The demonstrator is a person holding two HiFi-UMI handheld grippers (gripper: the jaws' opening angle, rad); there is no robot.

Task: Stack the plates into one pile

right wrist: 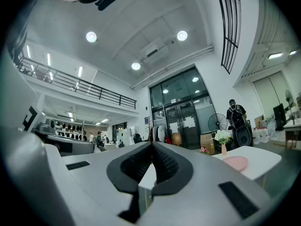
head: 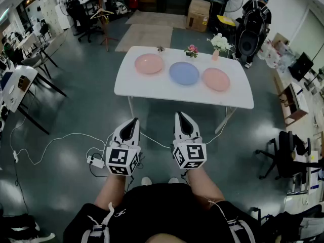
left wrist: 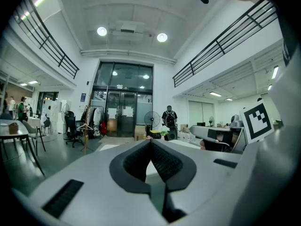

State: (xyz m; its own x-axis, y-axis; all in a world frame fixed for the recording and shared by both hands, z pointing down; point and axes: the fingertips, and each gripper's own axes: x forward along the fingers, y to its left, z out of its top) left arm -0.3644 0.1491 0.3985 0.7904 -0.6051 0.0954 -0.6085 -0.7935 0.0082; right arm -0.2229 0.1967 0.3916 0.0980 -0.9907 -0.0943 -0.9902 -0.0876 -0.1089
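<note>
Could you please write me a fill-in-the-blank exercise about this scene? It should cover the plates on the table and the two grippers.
1. On the white table, ____ plates lie side by side in a row.
2. The left pink plate and the right pink plate have a ____ plate between them.
3. The left gripper and the right gripper both have their jaws ____, with nothing between them.
4. The vase at the table's far edge holds ____ flowers.

Missing words: three; blue; shut; white.
</note>
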